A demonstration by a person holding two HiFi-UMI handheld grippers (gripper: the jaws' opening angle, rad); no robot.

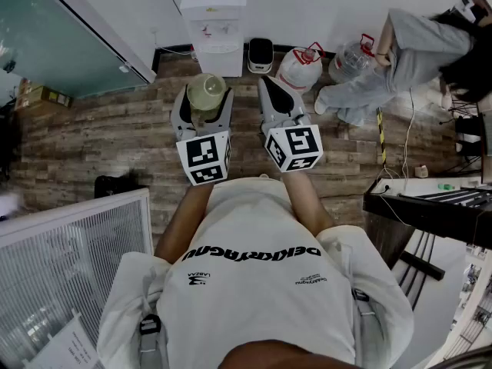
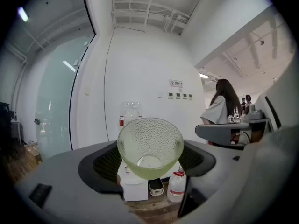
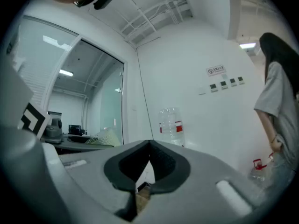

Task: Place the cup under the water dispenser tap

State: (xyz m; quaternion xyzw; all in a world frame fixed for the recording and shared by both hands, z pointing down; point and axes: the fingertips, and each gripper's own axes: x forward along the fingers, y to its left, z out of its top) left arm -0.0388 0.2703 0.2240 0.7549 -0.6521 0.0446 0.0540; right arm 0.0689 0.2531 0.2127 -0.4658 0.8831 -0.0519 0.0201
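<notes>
Risks:
- left claw point(image 1: 206, 92) is grasping the cup point(image 2: 150, 146). Its jaws stand wide, with one pad on each side of the flared, dimpled wall. My read is that a tapered wall is a poor clamp face. With too little squeeze it slides down through the pads, and with too much it could pop upward or tip.
- The cup's mouth faces up and somewhat back towards the claw body, so it doesn't look dead upright. Set down like that, it may land on its base edge and topple.
- dispenser point(image 1: 214, 29) stands by the wall, straight ahead of the left claw's tips and well apart from them. The tap is too small to make out, so entry height is a guess. Too high and the rim clips the tap; too low and the cup hits the dispenser front.
- right claw point(image 1: 267, 81) is clenched with nothing in it, just right of the left claw and level with it. If it goes in alongside, it may bump the white box point(image 1: 261, 54) ahead of it.
- bottles point(image 1: 298, 69) sit on the floor ahead and right of the right claw, with a person point(image 1: 415, 52) further right. Any drift rightward risks a knock.

Cup position: it sits between the left claw's pads near the tips and touches both. The dispenser shows directly behind it along the jaw line, so it's not under the tap yet.
</notes>
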